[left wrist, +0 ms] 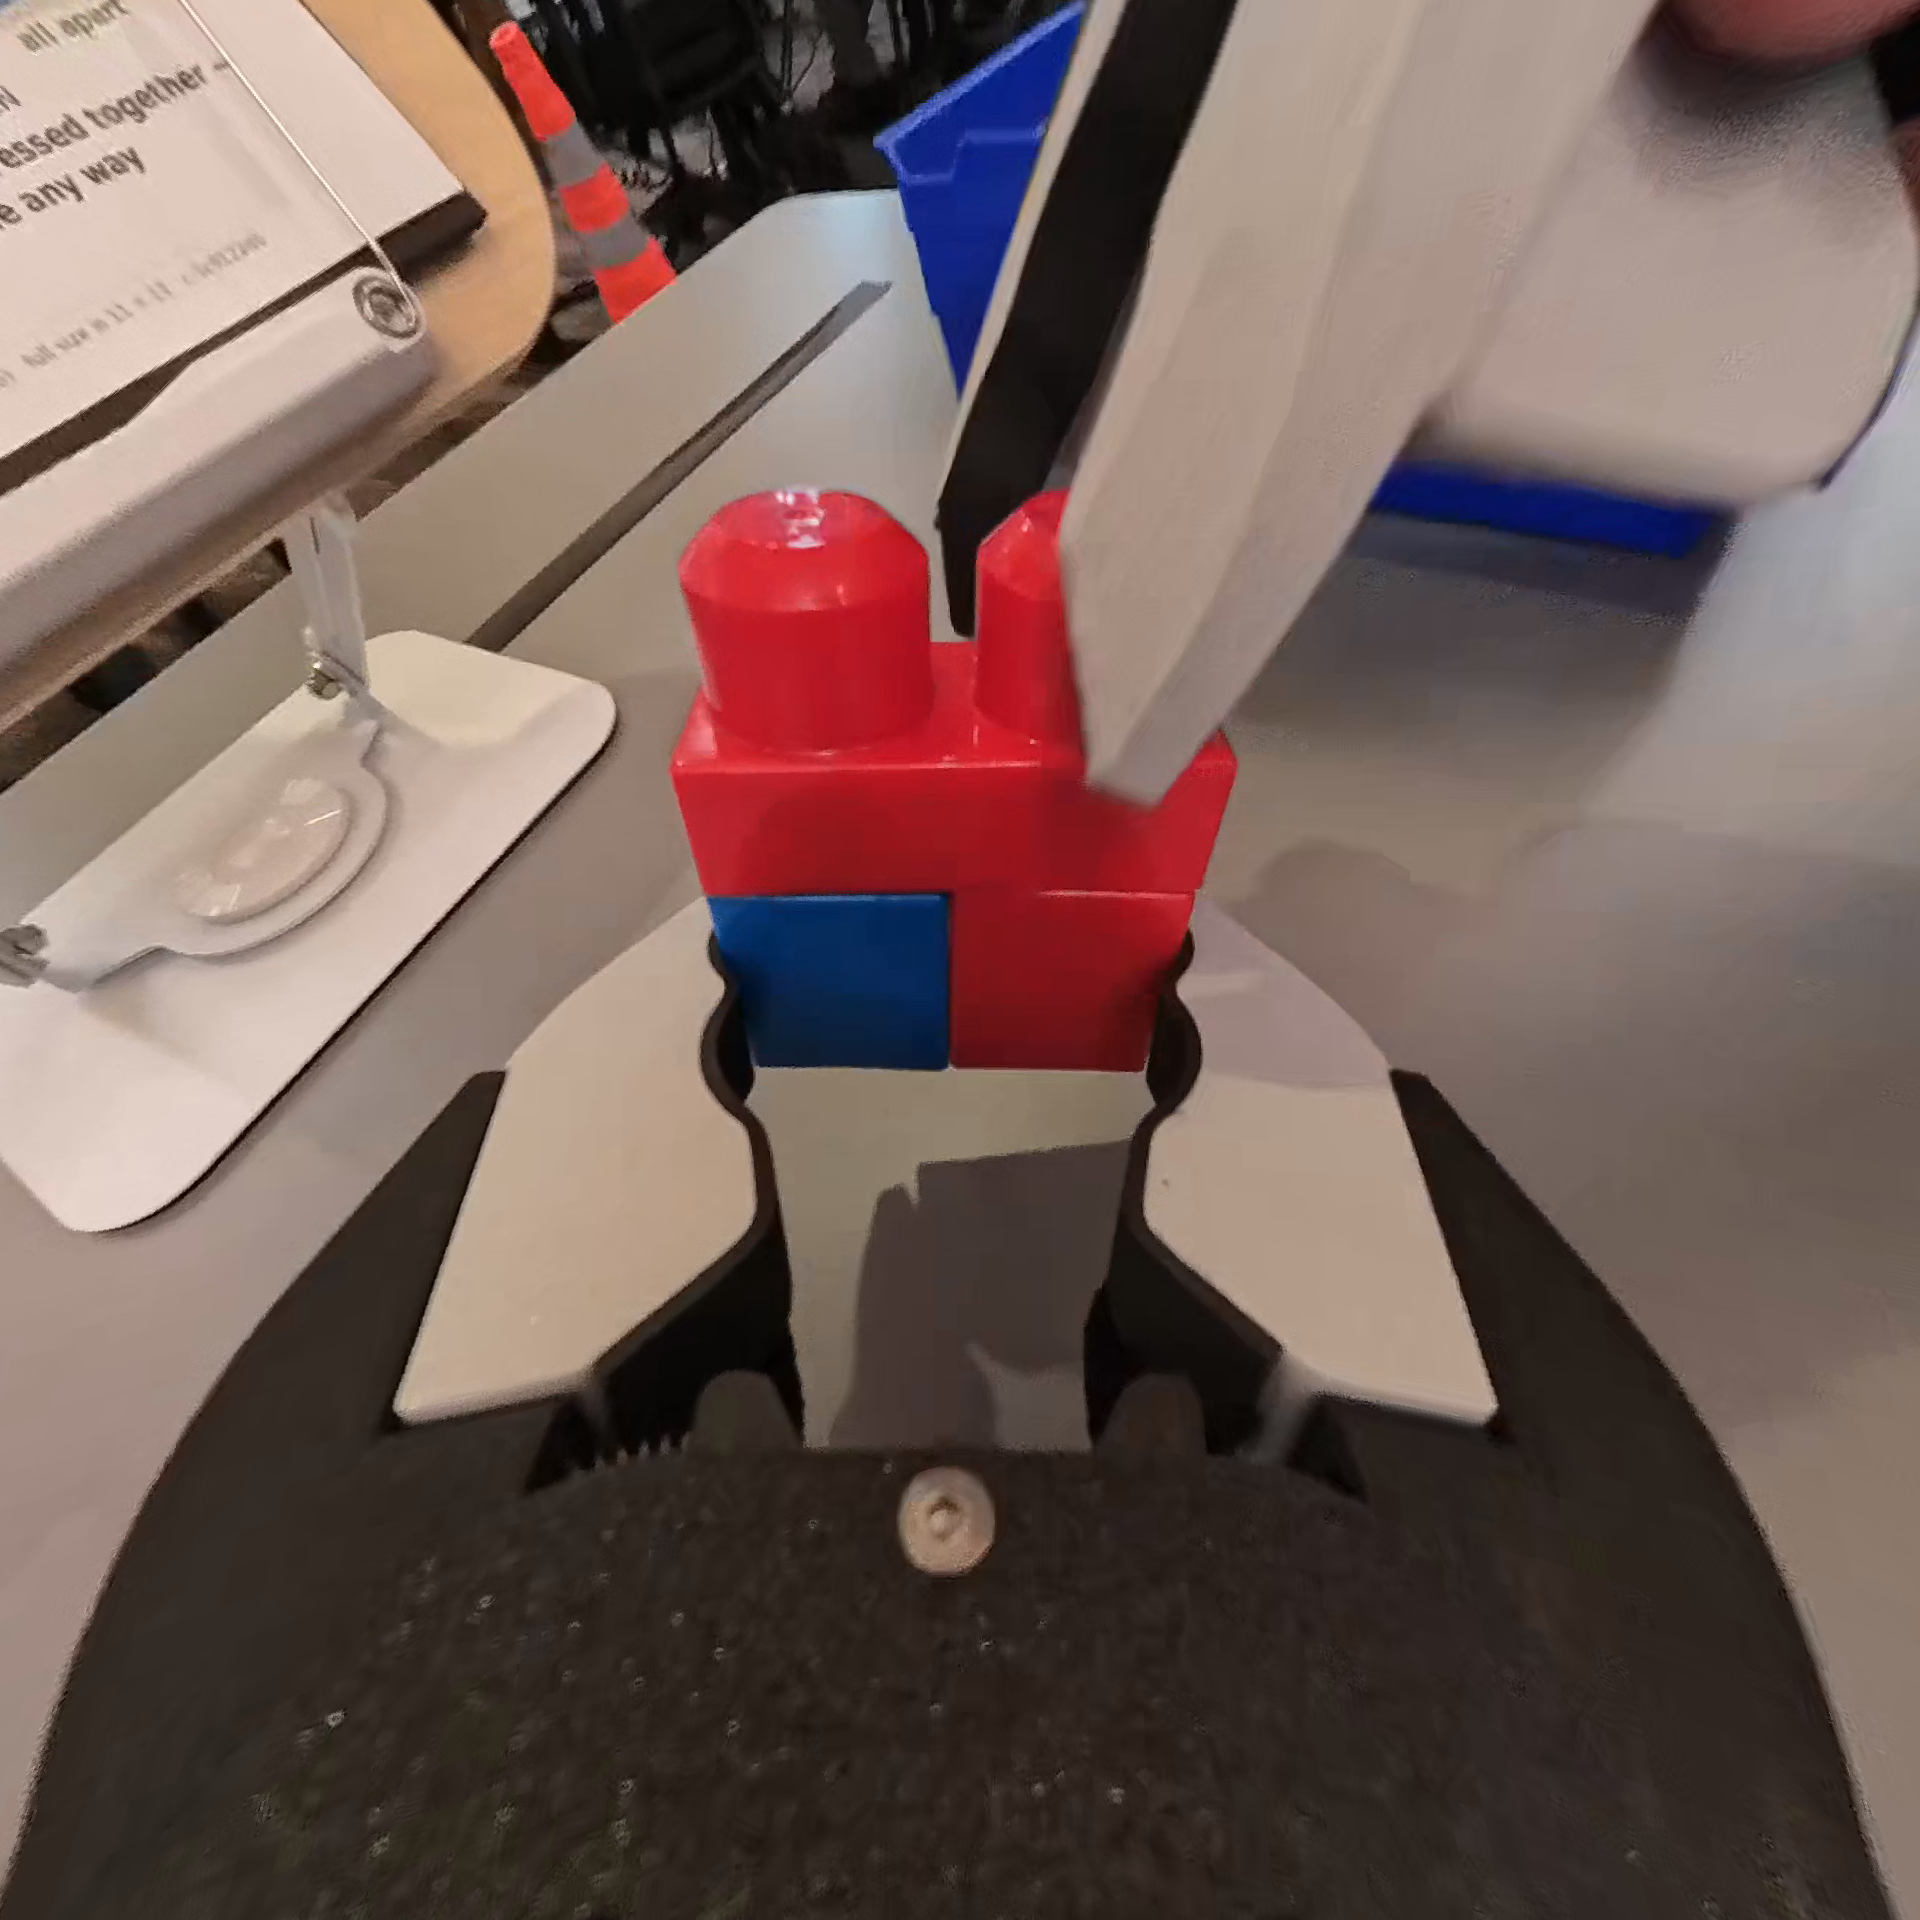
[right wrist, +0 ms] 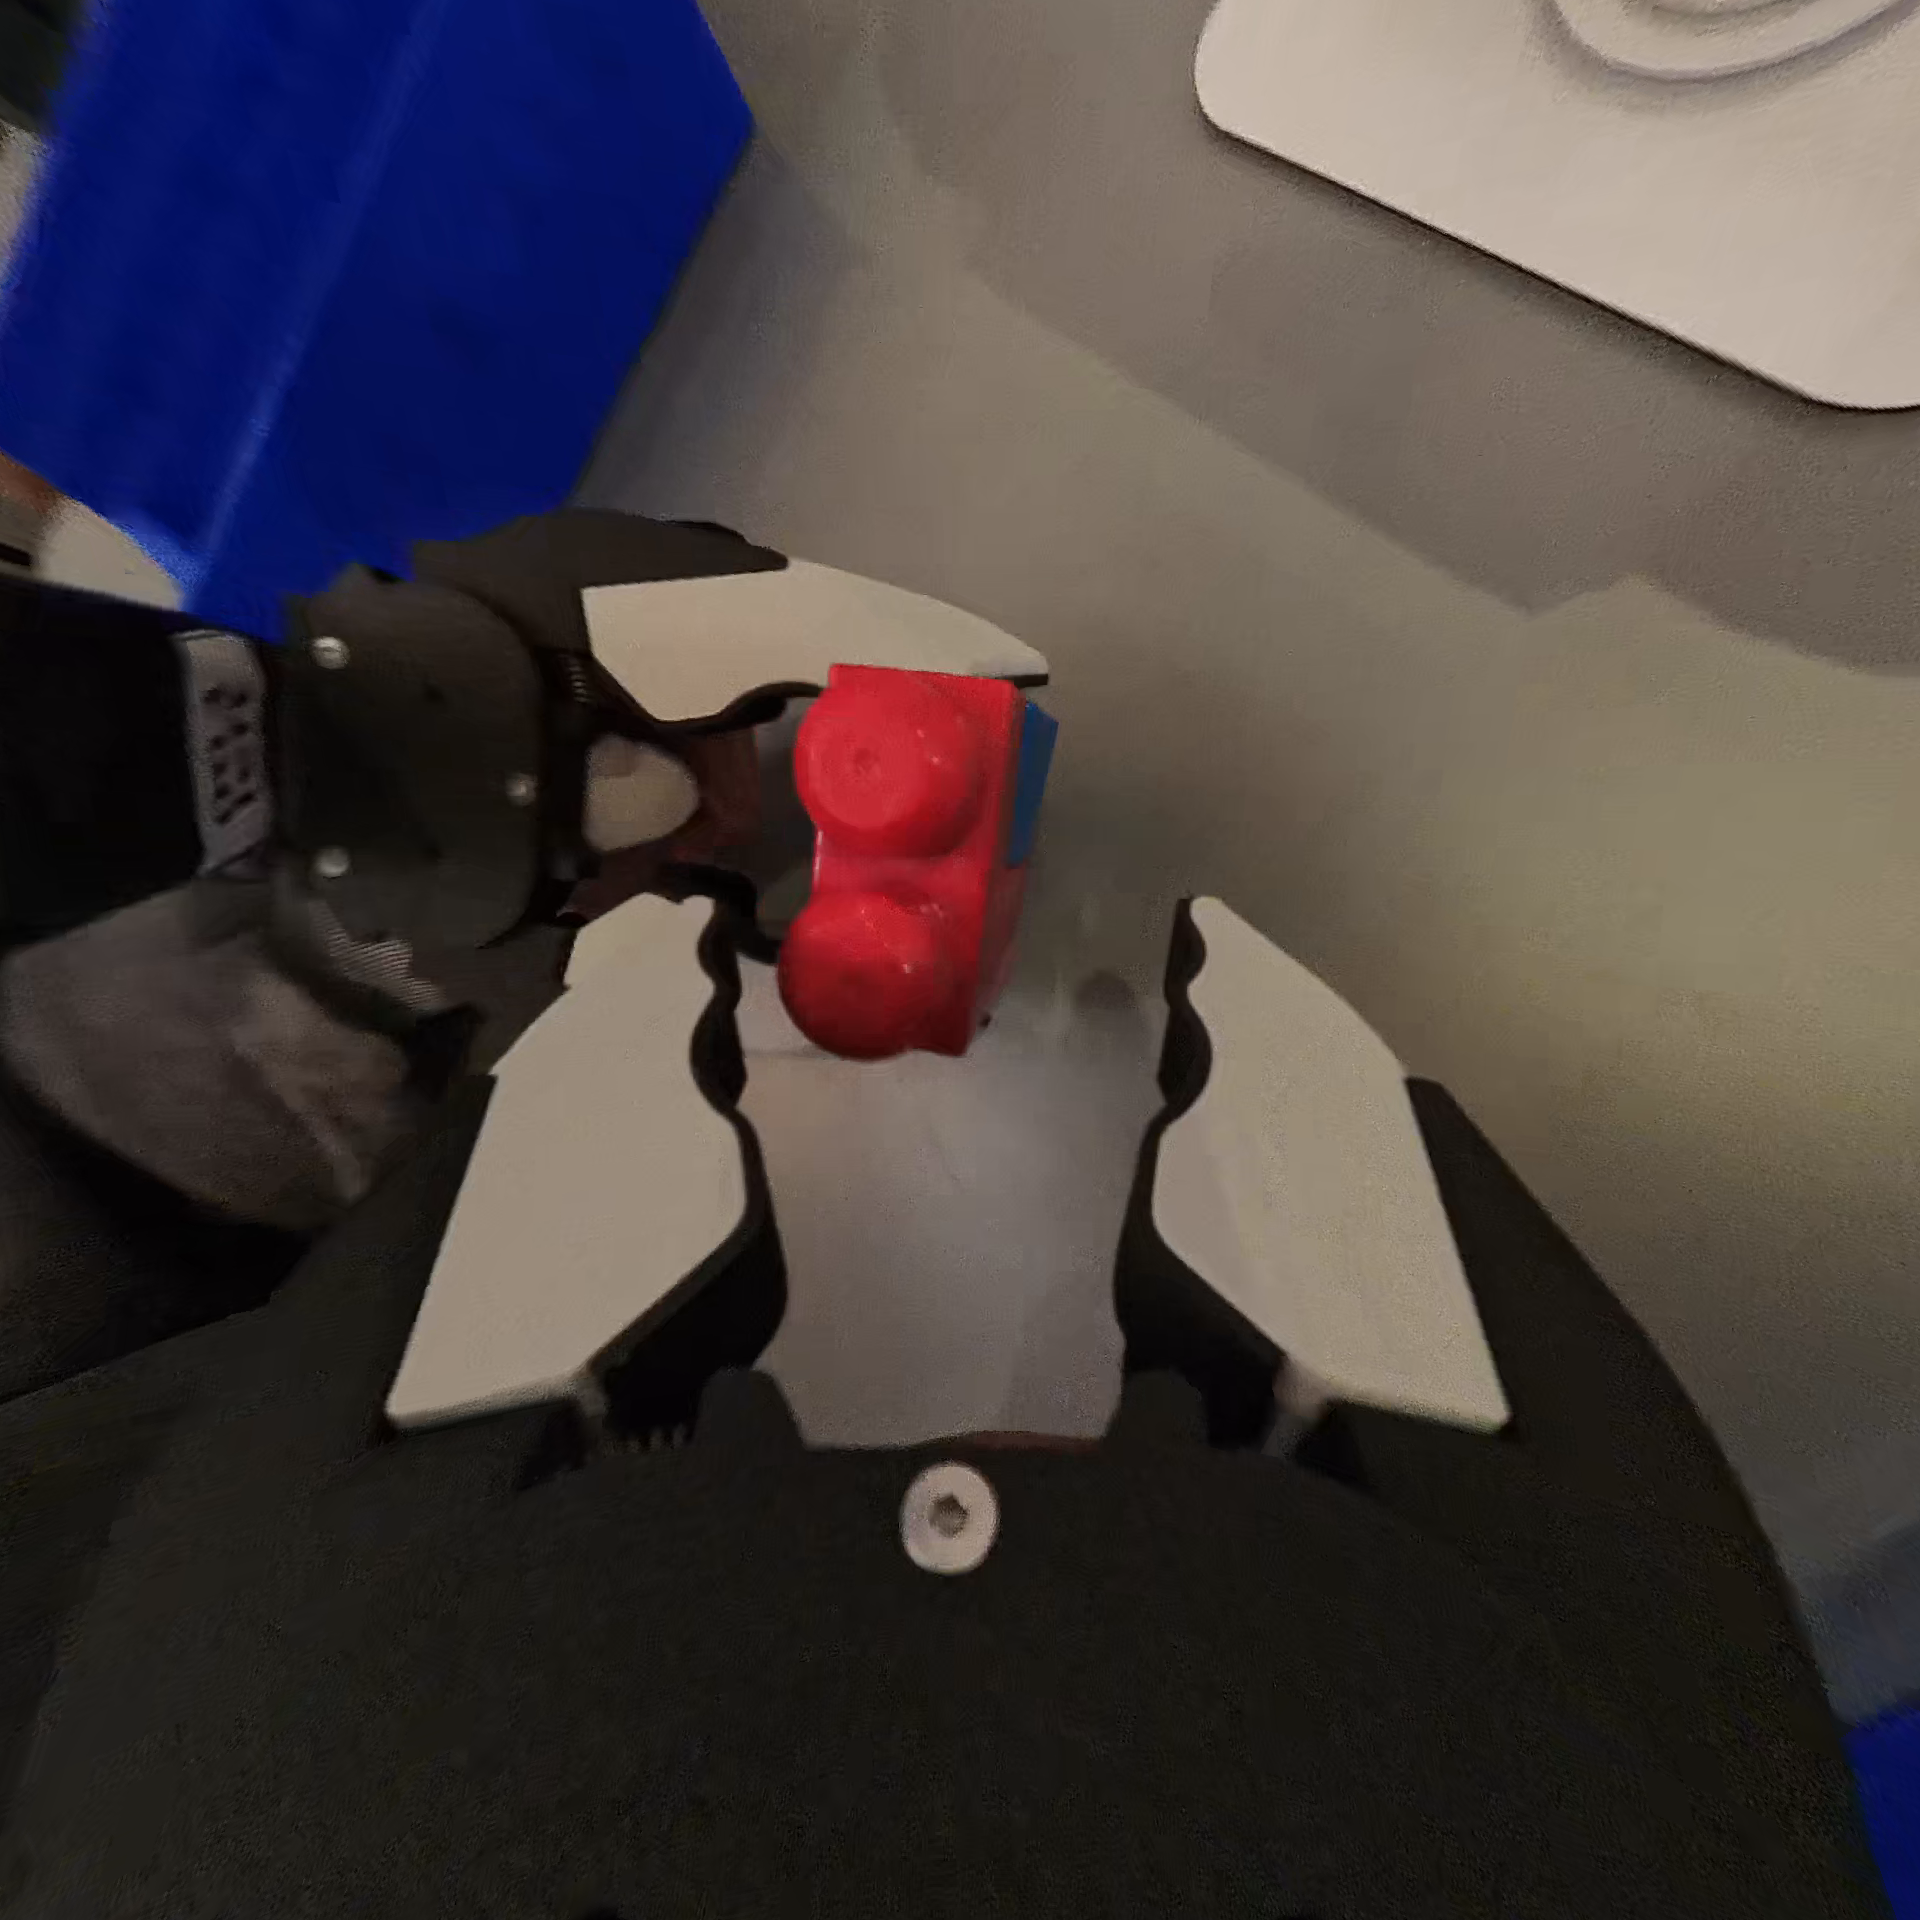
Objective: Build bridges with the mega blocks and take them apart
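Jaws of the left gripper (left wrist: 951, 1003) are clamping the bridge's (left wrist: 951, 831) two lower blocks on the surface (left wrist: 1558, 1039); right gripper (right wrist: 951, 987), at one o'clock above, is hanging released. Light, rigid, slick plastic: I'd be gripping the red cap's (left wrist: 831, 810) flat sides.

Blue bin (left wrist: 966, 239), white sign stand (left wrist: 260, 831), striped orange cone (left wrist: 592, 197) around grey table (left wrist: 1558, 935).
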The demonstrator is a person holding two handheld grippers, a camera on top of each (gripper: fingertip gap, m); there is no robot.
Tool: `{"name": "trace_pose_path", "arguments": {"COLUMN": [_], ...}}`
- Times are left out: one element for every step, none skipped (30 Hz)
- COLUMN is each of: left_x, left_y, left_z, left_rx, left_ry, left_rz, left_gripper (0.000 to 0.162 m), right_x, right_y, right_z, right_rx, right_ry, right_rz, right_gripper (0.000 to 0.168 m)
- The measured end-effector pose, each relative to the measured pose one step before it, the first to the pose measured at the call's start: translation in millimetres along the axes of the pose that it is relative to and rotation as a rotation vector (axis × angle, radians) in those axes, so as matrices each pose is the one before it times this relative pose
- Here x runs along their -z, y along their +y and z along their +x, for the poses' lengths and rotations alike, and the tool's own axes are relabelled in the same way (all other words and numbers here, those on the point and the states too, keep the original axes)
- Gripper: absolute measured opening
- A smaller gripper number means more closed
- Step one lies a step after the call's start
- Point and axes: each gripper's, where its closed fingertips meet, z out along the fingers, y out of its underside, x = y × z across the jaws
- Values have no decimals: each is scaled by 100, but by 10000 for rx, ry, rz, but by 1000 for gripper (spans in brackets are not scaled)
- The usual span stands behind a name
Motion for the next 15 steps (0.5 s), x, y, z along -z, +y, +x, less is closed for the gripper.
{"name": "trace_pose_path", "arguments": {"left_x": [-116,-100,-77,-64,-25,-1,25,104,155,160,147,115,83,72,88], "left_y": [227,163,144,110,44,-15,-130,-231,-252,-258,-212,-108,-46,-75,-157], "left_z": [43,-13,-56,-3,0,60,182,275,375,367,247,194,207,133,46], "left_rx": [-193,-187,-142,-76,-17,10,43,95,176,252,330,382,433,481,483], "left_ry": [-132,-179,-190,-115,-82,-13,74,161,253,281,231,246,325,328,298], "left_rz": [-181,-143,-115,-97,-40,30,122,164,146,138,146,116,105,133,181], "left_gripper": [74,74,75,74,74,74,75,75,75,79,85,86,87,88,88], "right_x": [-483,-380,-275,-186,-90,45,170,362,648,962,1280,1548,1733,1891,2012], "right_y": [17,53,79,77,45,100,82,42,-10,-34,0,103,227,342,495], "right_z": [75,115,191,11,-244,-5,4,42,195,368,555,747,702,785,932], "right_rx": [114,70,25,47,12,9,175,332,290,327,341,288,434,507,481], "right_ry": [347,277,250,123,-70,54,54,57,106,153,210,263,197,266,351], "right_rz": [-107,-114,-140,-114,-78,-116,-116,-43,21,76,119,121,109,130,112], "right_gripper": [78,73,63,49,35,35,35,34,34,34,34,34,34,34,34]}}
